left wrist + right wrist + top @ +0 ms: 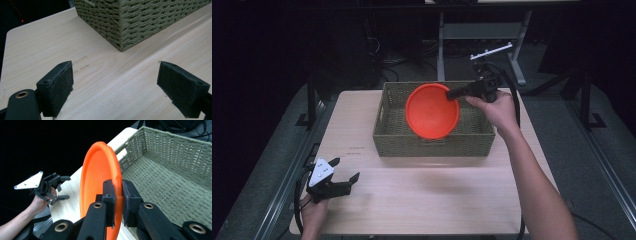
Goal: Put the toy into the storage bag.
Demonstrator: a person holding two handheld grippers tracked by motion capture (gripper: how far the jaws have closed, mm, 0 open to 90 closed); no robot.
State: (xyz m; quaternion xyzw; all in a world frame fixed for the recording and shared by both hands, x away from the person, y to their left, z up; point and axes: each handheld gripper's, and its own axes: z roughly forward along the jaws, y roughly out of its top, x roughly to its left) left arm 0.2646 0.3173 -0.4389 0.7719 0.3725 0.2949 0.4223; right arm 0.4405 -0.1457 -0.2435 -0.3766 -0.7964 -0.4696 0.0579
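You have a light wood table (422,190) in front of you, its grain running across, with a few small dark marks (356,151) near the left of its middle. One thing lies directly on it: a woven olive basket (432,145), set toward the far edge and a little right of centre. Its corner (121,37) sits flat on the wood in the left gripper view.

Plate (432,111): orange plastic, smooth, faint sheen.
Basket (432,142): woven olive cord, coarse, matt.
Table (422,190): pale wood-grain laminate, smooth, matt.
Left gripper (348,169) pads (58,87): black felt-like, fuzzy.
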